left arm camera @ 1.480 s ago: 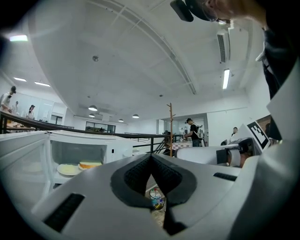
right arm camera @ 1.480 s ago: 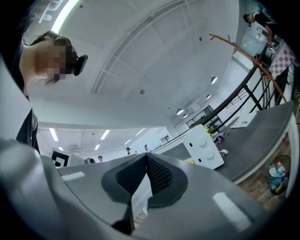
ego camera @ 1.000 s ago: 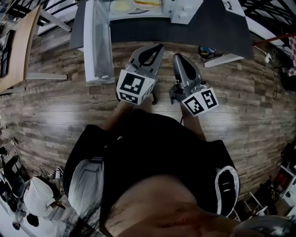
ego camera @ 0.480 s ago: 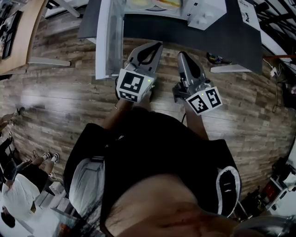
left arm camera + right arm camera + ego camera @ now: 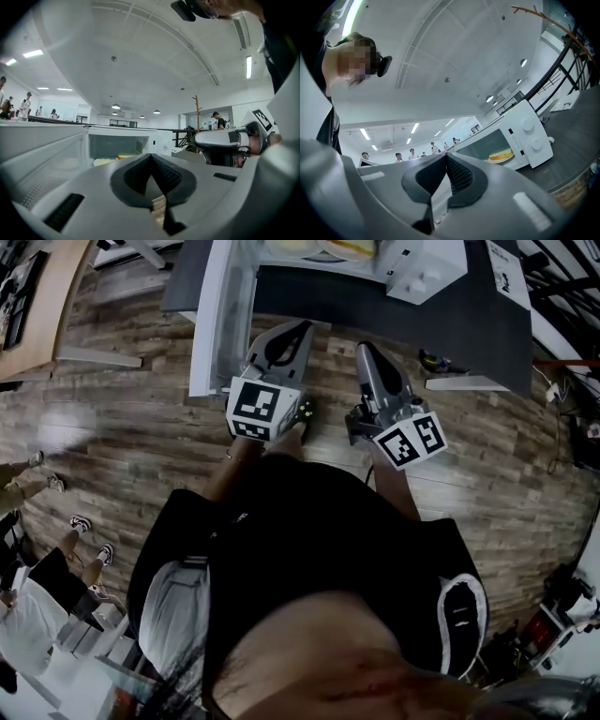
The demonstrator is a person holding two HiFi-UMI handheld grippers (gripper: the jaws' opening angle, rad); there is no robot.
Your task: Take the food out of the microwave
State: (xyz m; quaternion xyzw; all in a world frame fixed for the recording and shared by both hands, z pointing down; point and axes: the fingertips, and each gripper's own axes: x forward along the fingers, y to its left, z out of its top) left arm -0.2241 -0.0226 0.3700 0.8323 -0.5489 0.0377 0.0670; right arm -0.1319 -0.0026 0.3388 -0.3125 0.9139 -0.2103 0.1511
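Observation:
The white microwave [image 5: 427, 263] stands on a dark table [image 5: 469, 315], its door [image 5: 217, 320] swung open to the left. Inside, yellow food on a pale plate [image 5: 349, 247] shows at the top edge; the same food [image 5: 123, 157] lies in the lit cavity in the left gripper view, and the food [image 5: 502, 154] lies behind the control panel [image 5: 532, 136] in the right gripper view. My left gripper [image 5: 305, 327] is shut and empty just before the door's lower edge. My right gripper [image 5: 362, 348] is shut and empty, short of the table's front edge.
The open door [image 5: 42, 154] stands close on the left of the left gripper [image 5: 151, 155]. The right gripper's body [image 5: 225, 140] is level with it on the right. Small objects [image 5: 436, 359] lie on the wooden floor under the table. People stand at lower left [image 5: 28, 615].
Both grippers have moved forward toward the microwave, the left one more and closer to the open door. Both stayed shut and empty.

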